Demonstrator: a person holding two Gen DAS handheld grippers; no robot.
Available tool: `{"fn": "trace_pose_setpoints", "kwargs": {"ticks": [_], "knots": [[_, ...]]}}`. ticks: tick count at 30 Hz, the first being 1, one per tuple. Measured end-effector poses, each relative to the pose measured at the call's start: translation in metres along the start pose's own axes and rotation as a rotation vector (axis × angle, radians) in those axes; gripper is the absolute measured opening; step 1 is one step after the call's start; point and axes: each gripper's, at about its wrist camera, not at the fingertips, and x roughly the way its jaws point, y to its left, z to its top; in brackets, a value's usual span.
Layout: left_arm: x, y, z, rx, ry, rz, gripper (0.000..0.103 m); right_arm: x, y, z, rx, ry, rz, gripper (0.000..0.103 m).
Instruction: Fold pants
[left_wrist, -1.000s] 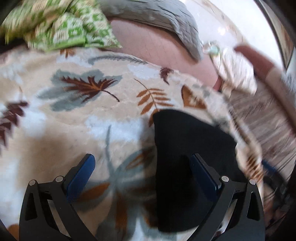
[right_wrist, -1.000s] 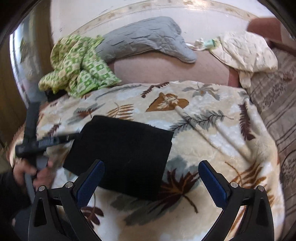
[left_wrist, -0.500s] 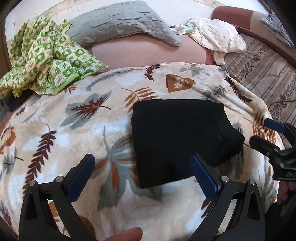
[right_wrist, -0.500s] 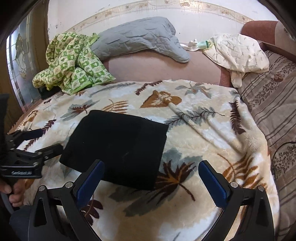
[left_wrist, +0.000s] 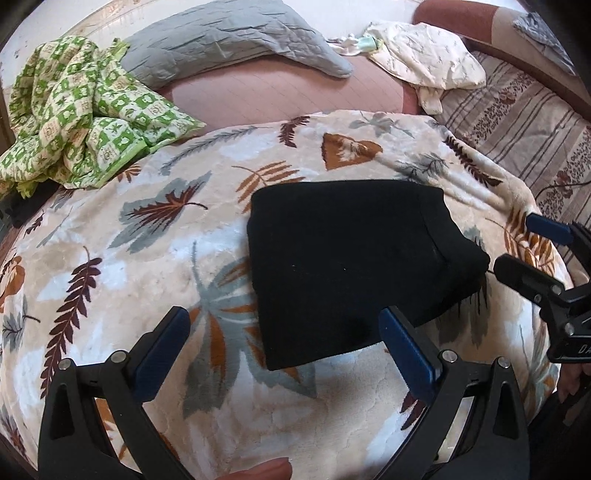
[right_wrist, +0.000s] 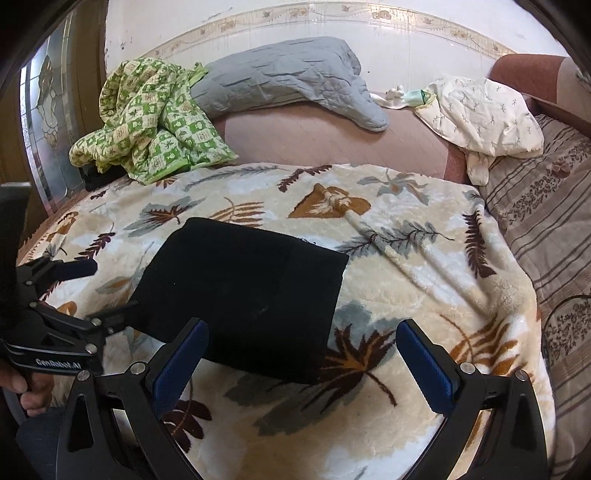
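In the left wrist view, the left gripper (left_wrist: 284, 345) fills the bottom of the frame, its blue-padded fingers (left_wrist: 162, 343) spread wide apart and holding nothing. A fingertip of the person (left_wrist: 264, 470) shows at the very bottom edge. Just beyond the fingers lie the black pants (left_wrist: 351, 269), folded into a compact rectangle at the centre and right of centre of the frame, flat on the leaf-patterned blanket (left_wrist: 147, 229). The right-hand finger overlaps the near edge of the pants in the picture; whether it touches the cloth cannot be told.

At the right edge of this view the right gripper (left_wrist: 517, 247) sits beside the pants' right corner, its fingers apart with nothing between them.

In the right wrist view the right gripper's blue fingers (right_wrist: 424, 362) stand wide open at the bottom of the frame, and the pants (right_wrist: 243, 295) lie just beyond them, left of centre. The left gripper (right_wrist: 81, 288) appears at the left edge, near the pants' left side, held by a hand (right_wrist: 22, 387) at the lower left.

Farther back, at the upper left, is a crumpled green checked cloth (right_wrist: 147, 125); beside it, at upper centre, a grey quilted pillow (right_wrist: 288, 79); at the upper right, a cream printed cloth (right_wrist: 480, 114). A striped cover (right_wrist: 546, 199) runs down the right side.
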Motion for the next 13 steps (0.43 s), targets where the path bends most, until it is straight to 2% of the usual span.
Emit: {"fn": "trace_pose_setpoints", "kwargs": {"ticks": [6,13], "knots": [[0.0044,0.0011,-0.0006,-0.013,0.019,-0.03,0.103,0.0,0.0025,0.0011,-0.005,-0.003,0.004,0.102],[0.004,0.0069,-0.001,-0.039,0.008,-0.022,0.103,0.0044,0.0072,0.0008,-0.026,0.006,-0.003,0.102]]}}
